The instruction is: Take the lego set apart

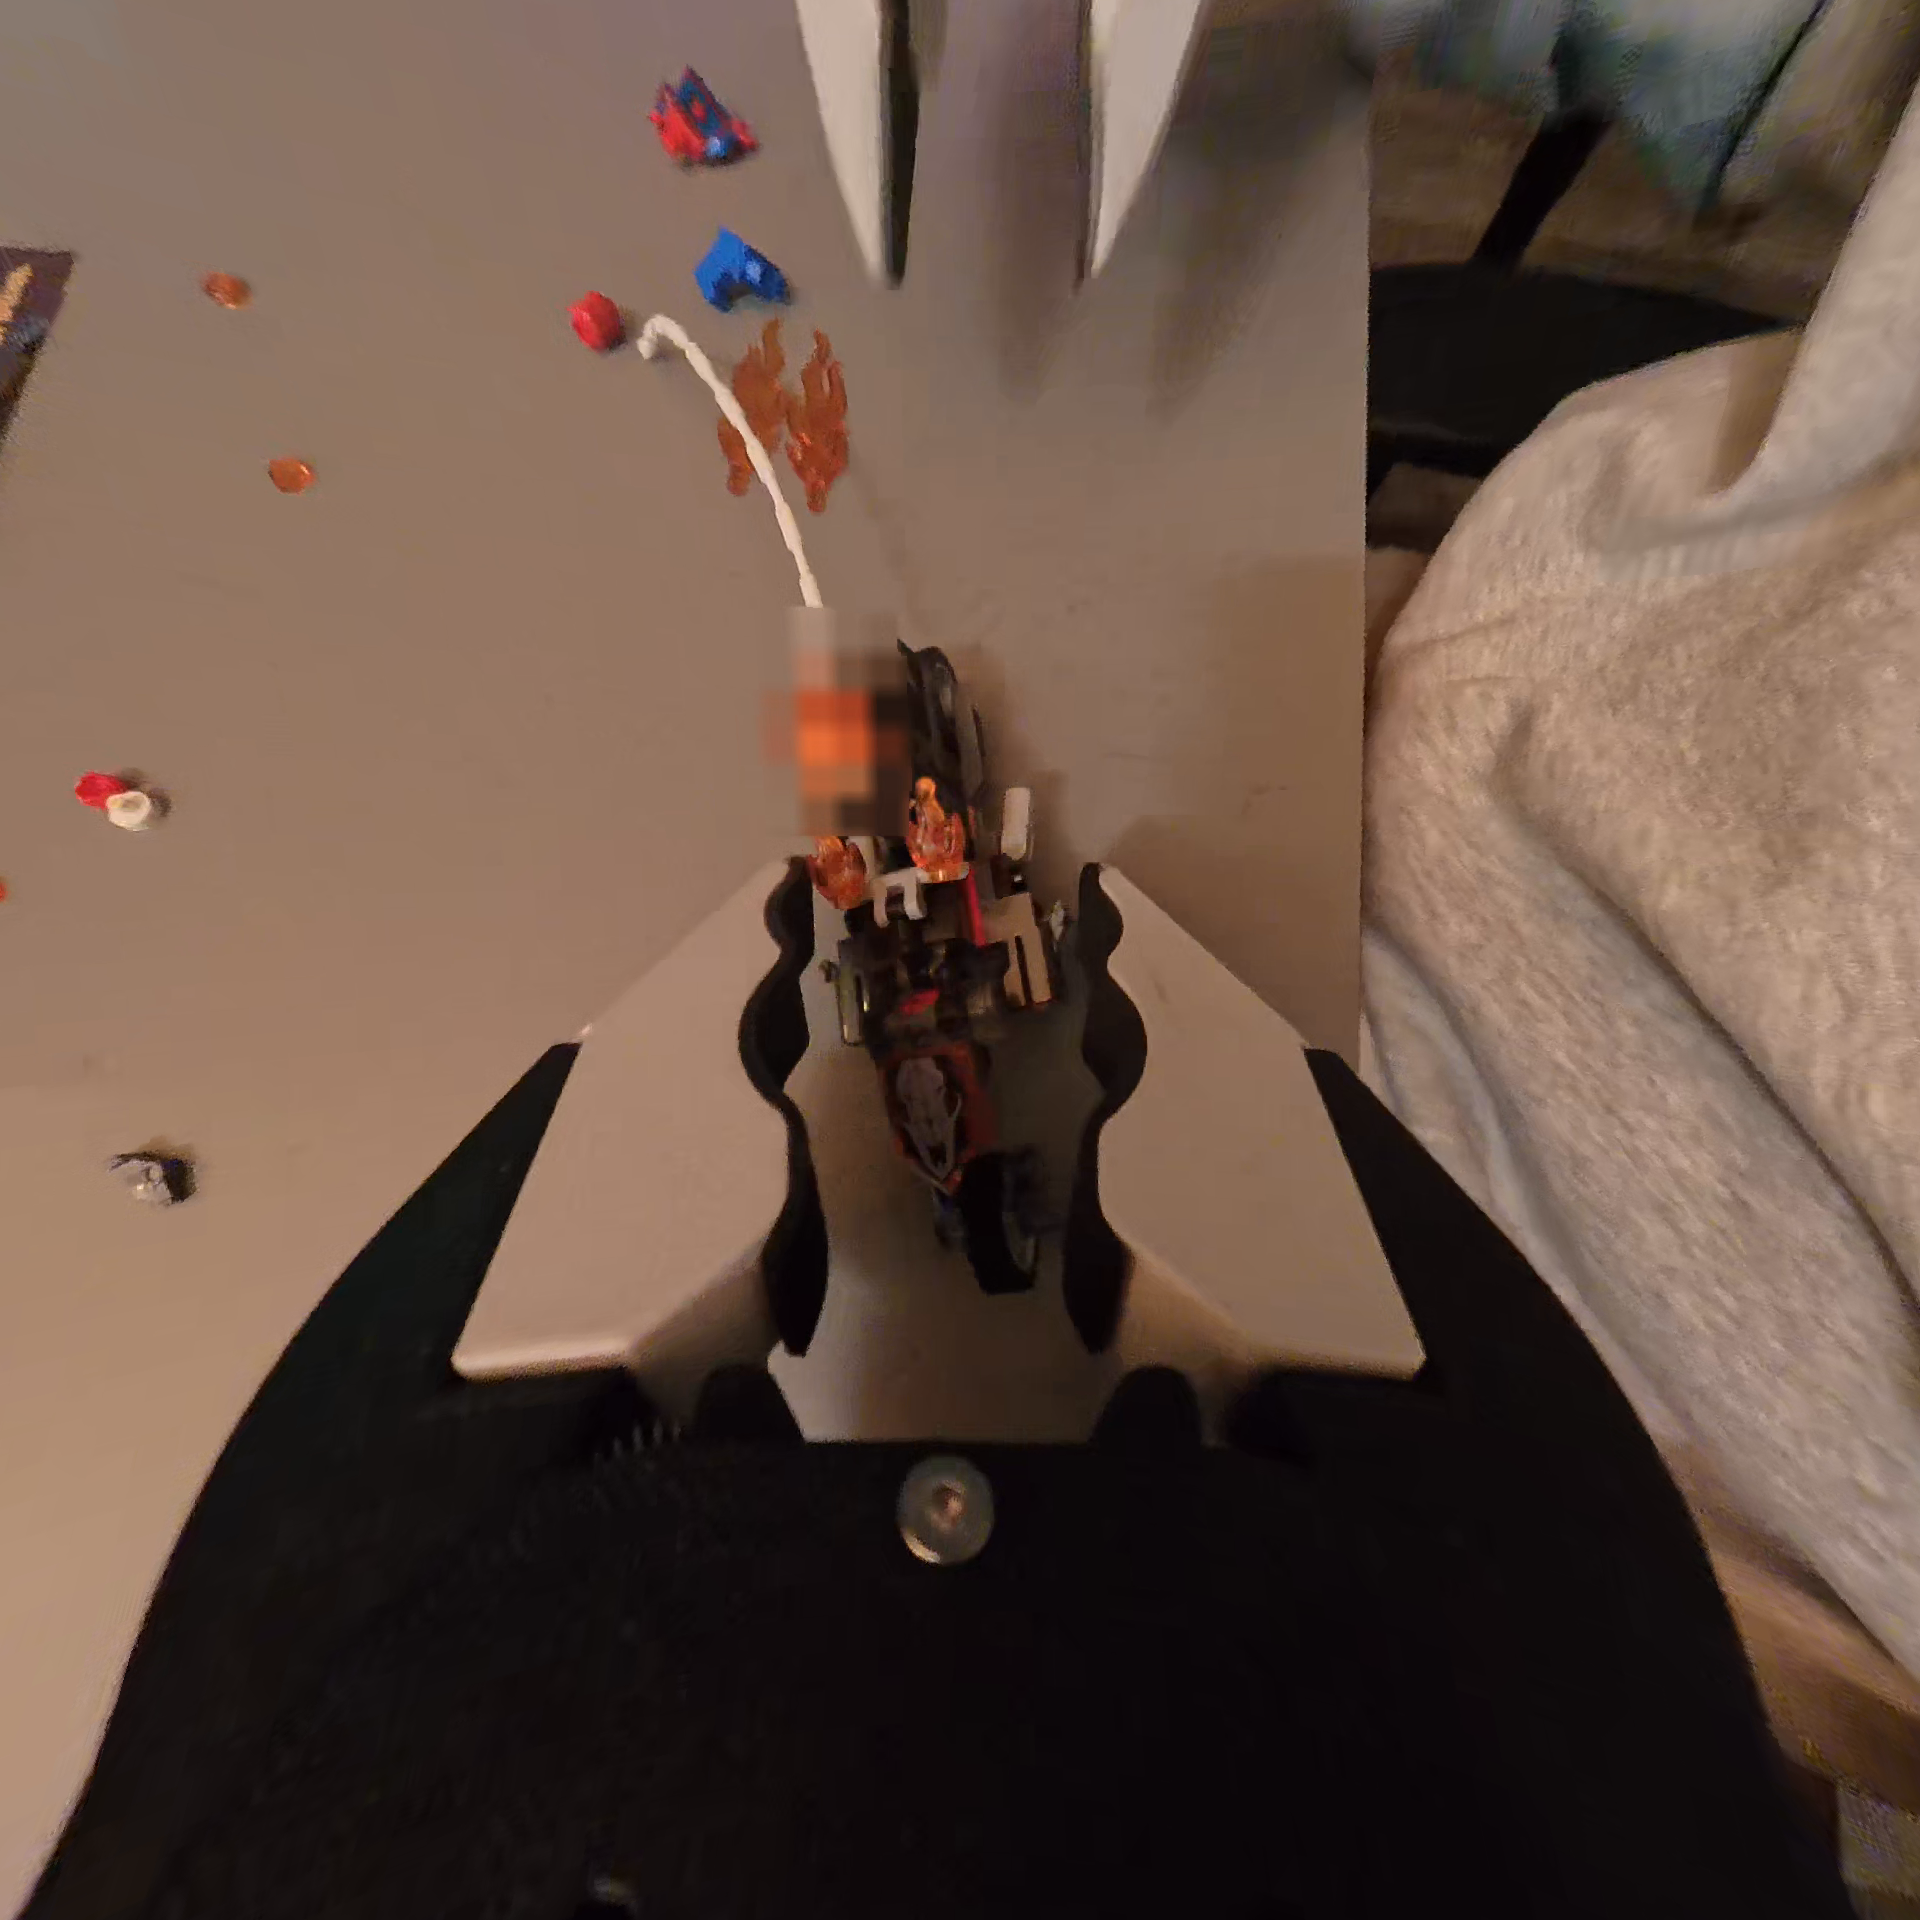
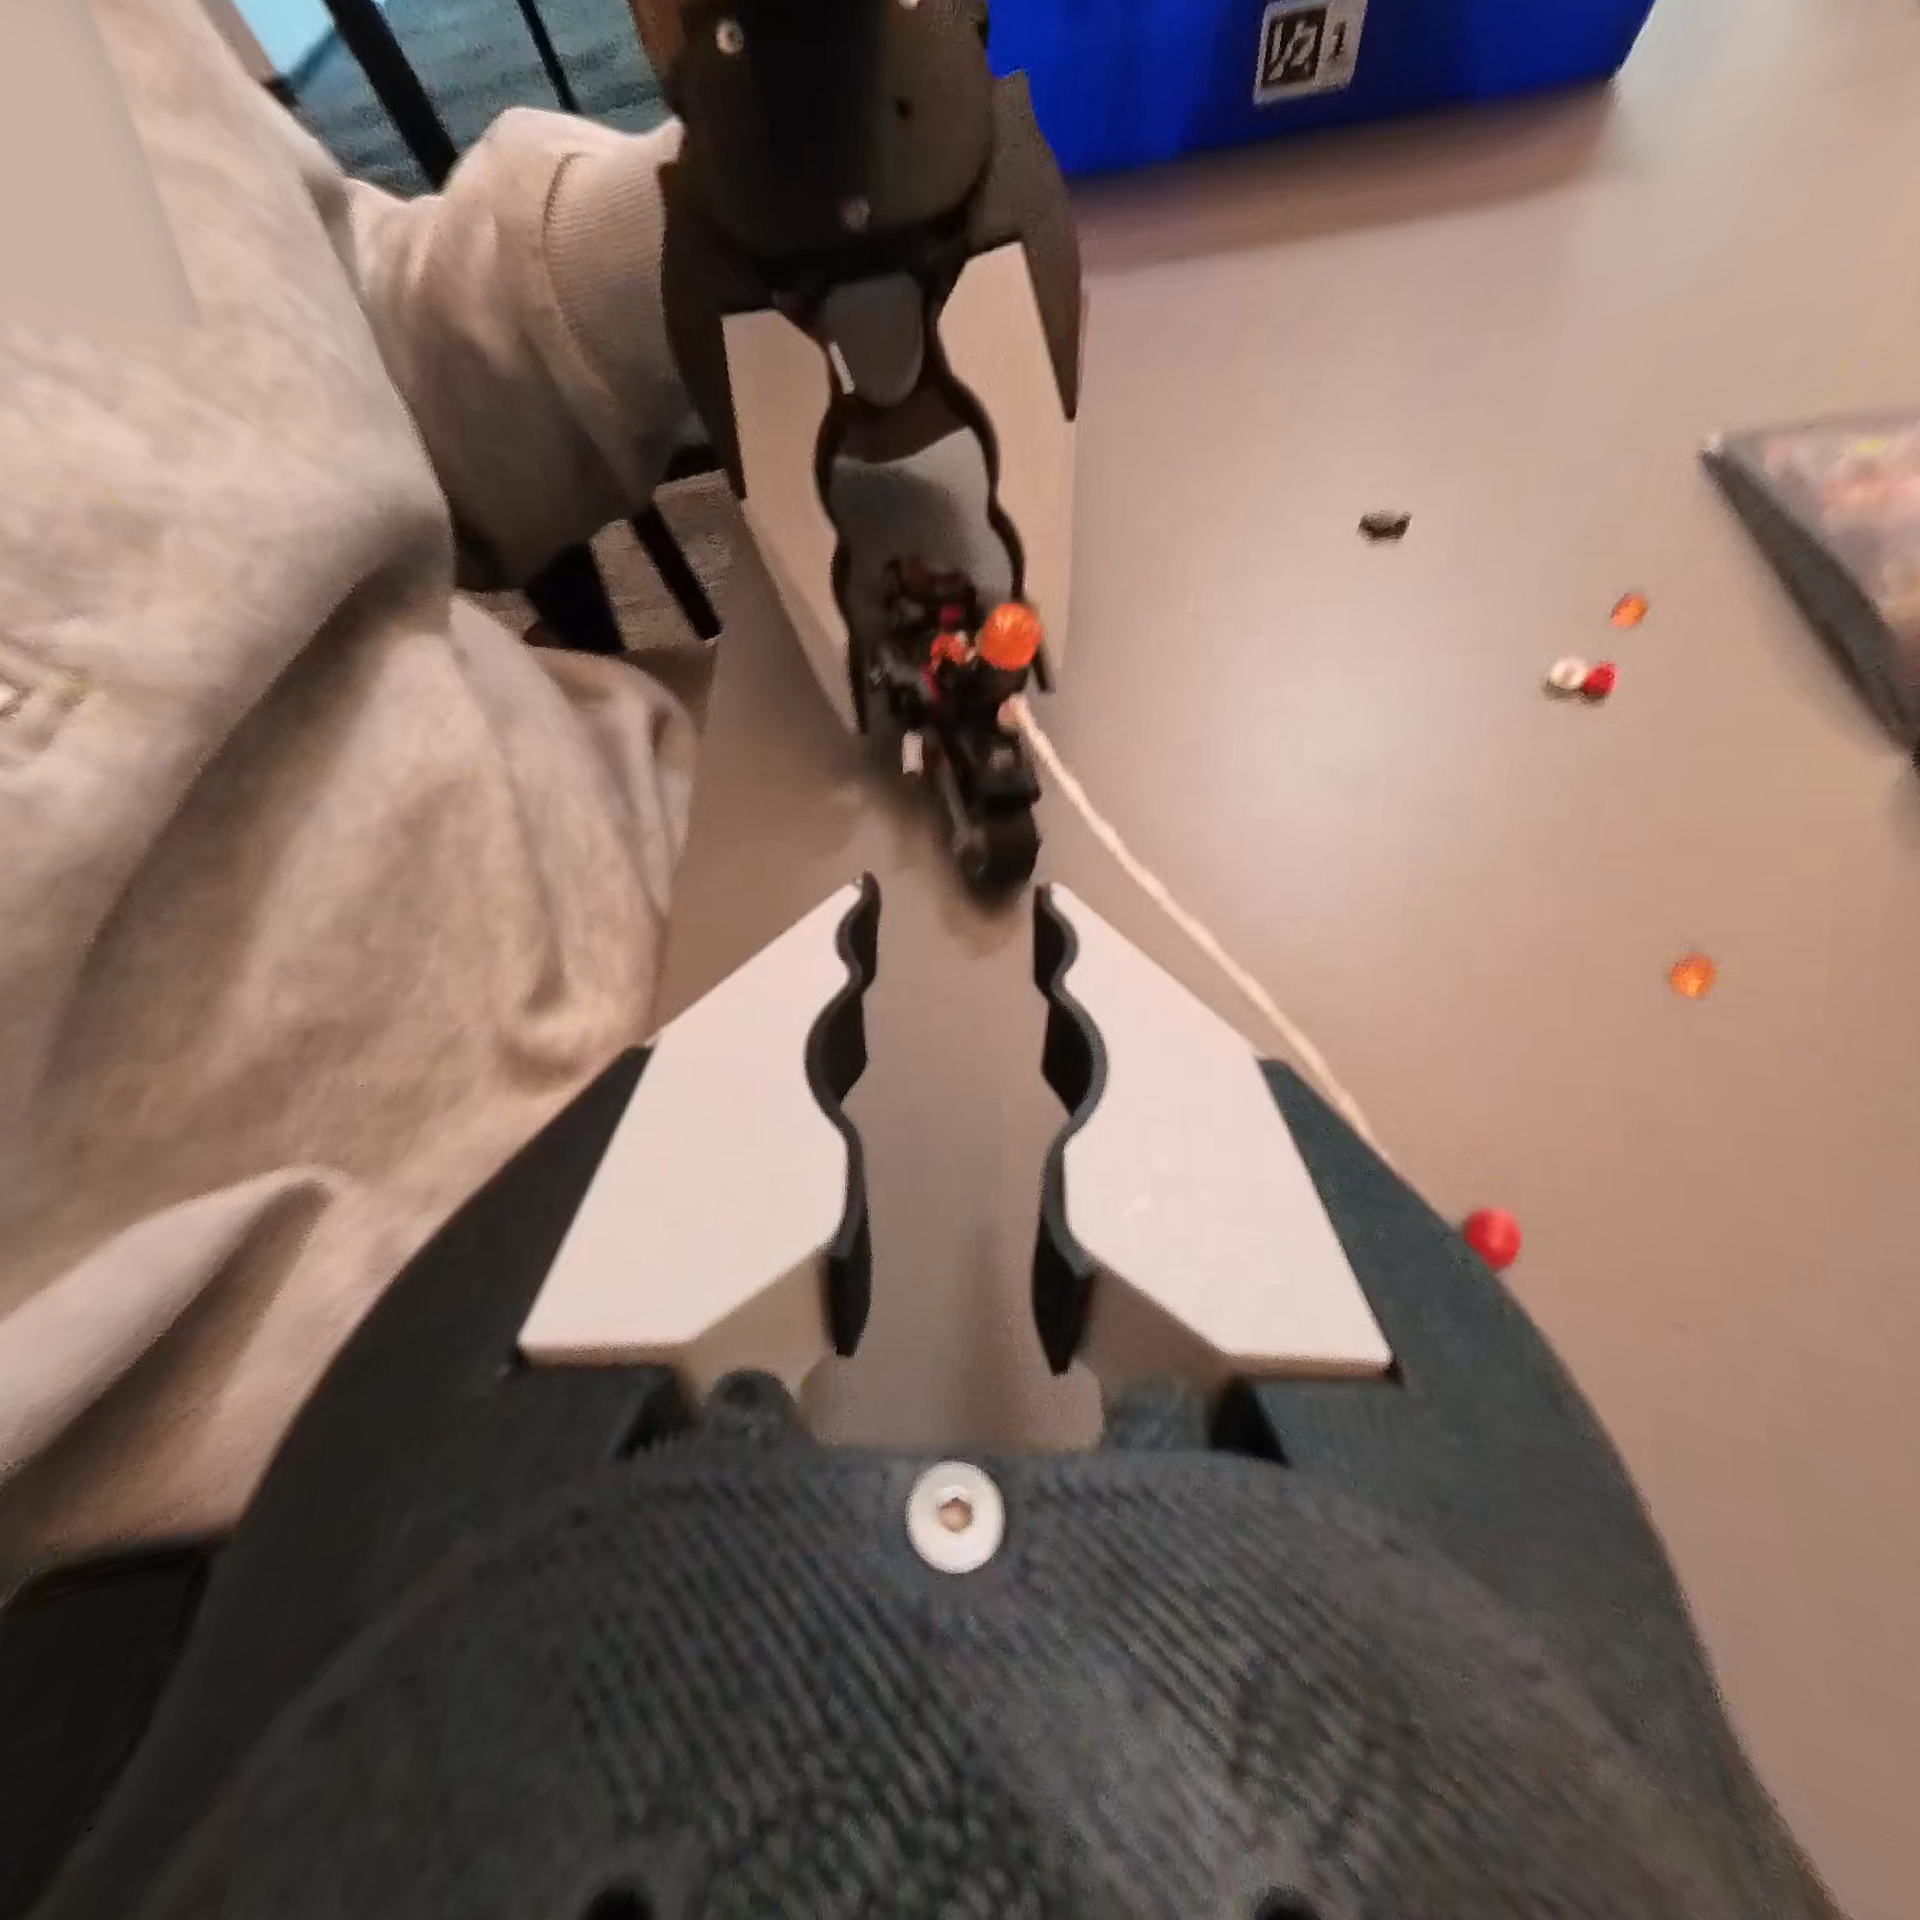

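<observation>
Left tool (image 1: 940,1039) sits mid-frame in the left wrist view, its wavy black fingers (image 1: 774,1049) narrow around the lego motorcycle (image 1: 940,1049); contact looks likely on the right side, cannot tell for sure on the left. The bike is black and red with orange flame bits at its far end, and a pixelated patch covers part of it. A white string (image 1: 727,416) curves from the bike to the upper middle of the frame, across the grey worktop (image 1: 416,675).

Loose pieces lie on the worktop: orange flame pieces (image 1: 795,421) beside the string, a blue brick (image 1: 740,270), a red stud (image 1: 595,319), a red-and-blue chunk (image 1: 701,116) at upper left, small orange rounds (image 1: 291,475), and a dark bit (image 1: 156,1177) at lower left.

Right tool (image 2: 951,909) has its fingers apart with nothing between them, tips just short of the bike's rear wheel (image 2: 997,842). Its pale tips also show top centre in the left wrist view.

A grey sleeve (image 2: 260,727) fills the left of the right wrist view. A blue bin (image 2: 1299,73) stands at top right, and a dark booklet (image 2: 1839,540) lies at the right edge.
</observation>
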Demonstrator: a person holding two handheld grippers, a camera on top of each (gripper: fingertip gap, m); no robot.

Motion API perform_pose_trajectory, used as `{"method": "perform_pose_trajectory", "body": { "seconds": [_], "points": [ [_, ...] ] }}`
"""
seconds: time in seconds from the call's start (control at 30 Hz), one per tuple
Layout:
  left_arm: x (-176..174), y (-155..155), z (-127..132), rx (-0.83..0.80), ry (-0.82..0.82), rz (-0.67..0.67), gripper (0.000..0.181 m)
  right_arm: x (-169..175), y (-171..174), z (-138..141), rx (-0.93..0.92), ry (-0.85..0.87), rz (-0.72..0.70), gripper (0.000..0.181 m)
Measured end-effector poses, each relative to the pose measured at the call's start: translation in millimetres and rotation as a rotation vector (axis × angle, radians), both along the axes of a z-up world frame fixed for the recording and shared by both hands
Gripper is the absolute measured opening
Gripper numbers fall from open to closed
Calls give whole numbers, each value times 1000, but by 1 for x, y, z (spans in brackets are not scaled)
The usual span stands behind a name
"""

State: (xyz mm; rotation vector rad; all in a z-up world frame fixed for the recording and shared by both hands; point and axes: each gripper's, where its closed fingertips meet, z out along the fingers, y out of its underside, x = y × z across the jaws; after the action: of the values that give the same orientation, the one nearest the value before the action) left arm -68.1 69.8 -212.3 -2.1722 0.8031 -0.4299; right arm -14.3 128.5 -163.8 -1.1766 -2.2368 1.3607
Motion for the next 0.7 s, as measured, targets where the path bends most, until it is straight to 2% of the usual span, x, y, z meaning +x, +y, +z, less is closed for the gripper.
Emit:
{"method": "perform_pose_trajectory", "body": {
  "seconds": [0.17, 0.3, 0.53, 0.7],
  "points": [
    [-3, 5, 11, 14, -61, 51, 48, -41, -22, -15, 135, 29, 23, 35],
    [-8, 10, 8, 17, -34, 102, 38, -56, -37, -16, 28, -85, 73, 50],
    [-5, 9, 10, 70, -40, 83, 36, -56, -32, -24, -40, -195, 54, 27],
    [7, 6, 16, 141, -40, 5, 32, -51, -36, -29, -53, -235, 71, 17]
  ]
}}
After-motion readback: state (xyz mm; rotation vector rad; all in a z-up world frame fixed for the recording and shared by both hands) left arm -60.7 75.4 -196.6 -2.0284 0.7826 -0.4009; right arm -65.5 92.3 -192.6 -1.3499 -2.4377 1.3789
